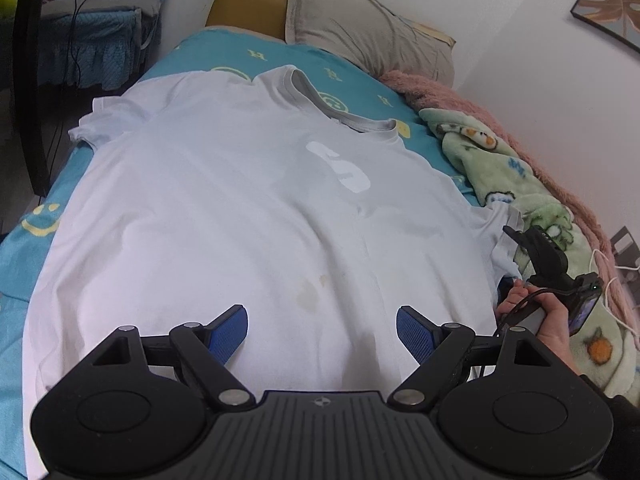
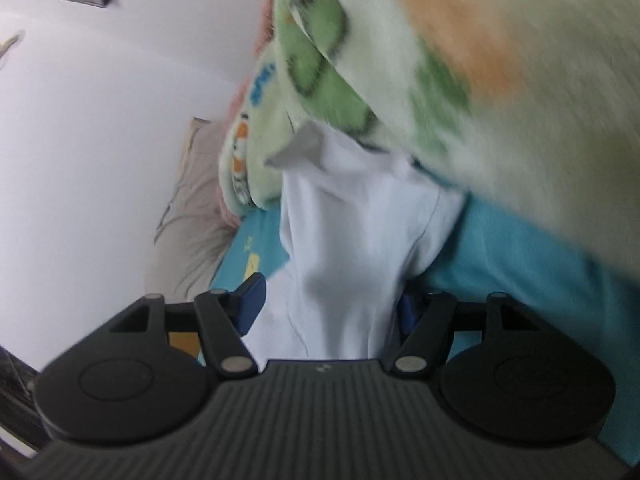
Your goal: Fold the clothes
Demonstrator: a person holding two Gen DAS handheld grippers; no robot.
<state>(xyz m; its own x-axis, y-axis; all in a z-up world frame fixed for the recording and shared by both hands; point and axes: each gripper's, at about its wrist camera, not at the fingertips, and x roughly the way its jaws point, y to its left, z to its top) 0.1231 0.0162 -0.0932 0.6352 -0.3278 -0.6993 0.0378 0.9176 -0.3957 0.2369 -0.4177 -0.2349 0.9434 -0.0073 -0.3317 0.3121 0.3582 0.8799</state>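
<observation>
Left gripper (image 1: 322, 330) hovering wide open, empty, over white T-shirt (image 1: 240, 208) lying flat on teal smiley bedsheet (image 1: 36, 240). Right gripper (image 2: 330, 304) spread around sleeve (image 2: 360, 220) beside green fleece blanket (image 2: 328, 68), grip unclear.

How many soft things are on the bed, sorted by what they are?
White T-shirt: 1
Grey pillow: 1
Blankets: 2, one green cartoon blanket, one pink fuzzy blanket
Total: 4 soft things on the blue smiley sheet.
</observation>
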